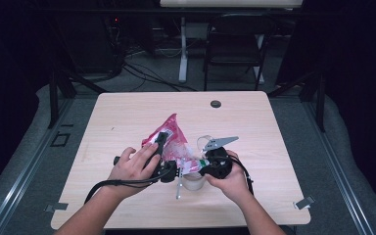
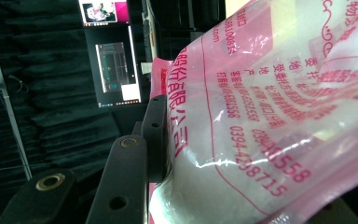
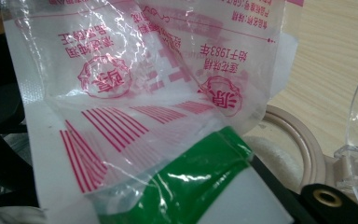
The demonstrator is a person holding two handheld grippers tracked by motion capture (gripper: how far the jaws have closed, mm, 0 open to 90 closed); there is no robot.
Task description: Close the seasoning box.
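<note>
I have a pink and clear plastic bag (image 1: 172, 139) of white powder held up over the middle of the worktop (image 1: 127, 117), between my two tools. My left tool (image 1: 160, 147) grips the upper part of the bag; in the left gripper view one black jaw presses flat against the film, so I take it as closed on the bag, though the other jaw is hidden behind the plastic. My right tool (image 1: 210, 164) is at the lower end, where a green strip (image 3: 200, 168) crosses the film. The bag drapes over its jaws in the right gripper view, and I cannot tell whether they are pinching it.

The bag's long axis slants from upper left, away from me, down toward my right hand (image 1: 230, 178), with its lower end pointing at a small clear jar (image 1: 194, 180) with its lid flipped open, standing just below.

My guess is I am pouring the powder into the jar. The next move calls for keeping the mouth over the rim (image 3: 298, 135) and tilting slowly to avoid spilling.
</note>
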